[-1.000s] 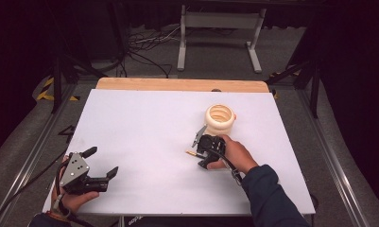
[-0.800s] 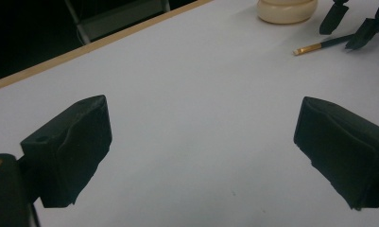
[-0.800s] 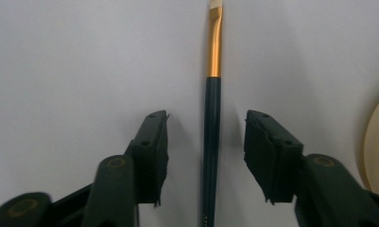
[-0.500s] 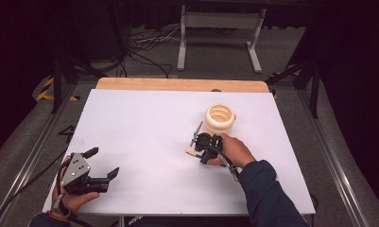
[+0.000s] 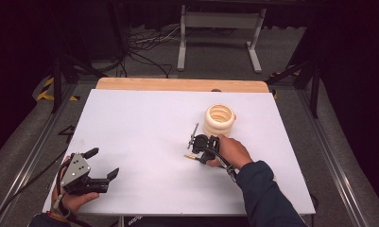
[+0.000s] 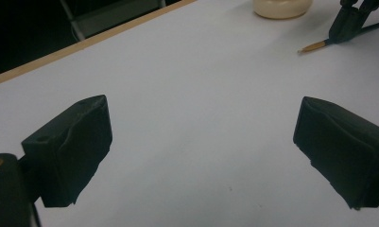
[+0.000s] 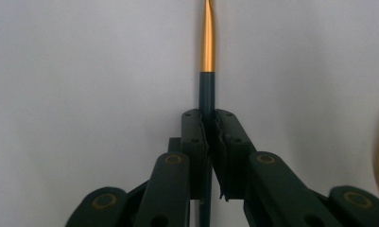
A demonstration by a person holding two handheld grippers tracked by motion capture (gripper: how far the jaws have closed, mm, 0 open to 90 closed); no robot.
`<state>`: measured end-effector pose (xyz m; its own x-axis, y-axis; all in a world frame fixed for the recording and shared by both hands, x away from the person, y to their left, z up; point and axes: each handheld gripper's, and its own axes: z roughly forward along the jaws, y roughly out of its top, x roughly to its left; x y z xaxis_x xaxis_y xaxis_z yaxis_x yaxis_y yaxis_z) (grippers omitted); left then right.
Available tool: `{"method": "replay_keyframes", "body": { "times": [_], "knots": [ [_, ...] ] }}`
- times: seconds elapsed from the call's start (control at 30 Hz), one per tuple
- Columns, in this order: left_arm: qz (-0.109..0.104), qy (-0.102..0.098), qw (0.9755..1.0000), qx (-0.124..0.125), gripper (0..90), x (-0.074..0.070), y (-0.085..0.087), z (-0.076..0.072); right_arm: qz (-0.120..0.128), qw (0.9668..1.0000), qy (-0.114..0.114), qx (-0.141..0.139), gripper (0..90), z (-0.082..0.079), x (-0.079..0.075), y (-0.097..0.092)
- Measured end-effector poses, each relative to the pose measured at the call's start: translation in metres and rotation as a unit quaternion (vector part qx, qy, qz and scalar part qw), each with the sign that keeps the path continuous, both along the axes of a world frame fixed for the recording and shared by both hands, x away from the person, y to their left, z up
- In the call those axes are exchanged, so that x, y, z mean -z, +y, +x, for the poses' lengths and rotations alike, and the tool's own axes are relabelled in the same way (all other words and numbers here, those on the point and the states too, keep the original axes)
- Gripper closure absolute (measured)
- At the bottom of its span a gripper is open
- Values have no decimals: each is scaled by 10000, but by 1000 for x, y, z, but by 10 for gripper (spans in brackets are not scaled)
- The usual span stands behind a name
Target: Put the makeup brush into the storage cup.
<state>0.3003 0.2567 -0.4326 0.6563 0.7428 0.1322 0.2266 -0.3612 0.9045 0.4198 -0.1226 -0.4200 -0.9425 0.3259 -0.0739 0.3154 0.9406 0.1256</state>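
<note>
High view shows the white rectangular worktop [image 5: 144, 123] with a cream ribbed round holder [image 5: 219, 120] standing right of its middle. Near the front left corner the left gripper [image 5: 104, 163] rests with its jaws spread wide and nothing between them. Just in front of the holder, the right gripper [image 5: 200, 147] has just been closing and now pinches a slim dark-handled pen-like tool with an orange-gold tapered tip [image 7: 207, 56], which lies low on the worktop, tip pointing left.
</note>
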Motion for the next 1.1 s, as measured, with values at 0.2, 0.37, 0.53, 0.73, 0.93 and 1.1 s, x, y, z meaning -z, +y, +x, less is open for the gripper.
{"method": "replay_keyframes", "body": {
  "times": [0.2, 0.37, 0.53, 0.73, 0.93, 1.1],
  "knots": [
    [26, -14, 10000, -17, 60, 0, 0, 0, 39, 10000, -18, 6, 839, 0, 0, -1],
    [49, 2, 10000, -25, 60, 0, 0, 1, 50, 9999, -88, 18, 840, -2, 0, -1],
    [69, 14, 10000, -28, 60, 1, -1, 1, 112, 9999, -85, 26, 840, -2, 0, -3],
    [93, 10, 9999, -37, 62, 1, -1, 1, 145, 9999, -51, 20, 840, -3, -1, -3],
    [141, 19, 9999, -33, 62, 2, -1, 1, 246, 9996, -143, 44, 840, -4, -4, -4],
    [148, 18, 9999, -26, 62, 2, -1, 1, 370, 9991, -212, 82, 840, -5, -8, -7]
  ]
}}
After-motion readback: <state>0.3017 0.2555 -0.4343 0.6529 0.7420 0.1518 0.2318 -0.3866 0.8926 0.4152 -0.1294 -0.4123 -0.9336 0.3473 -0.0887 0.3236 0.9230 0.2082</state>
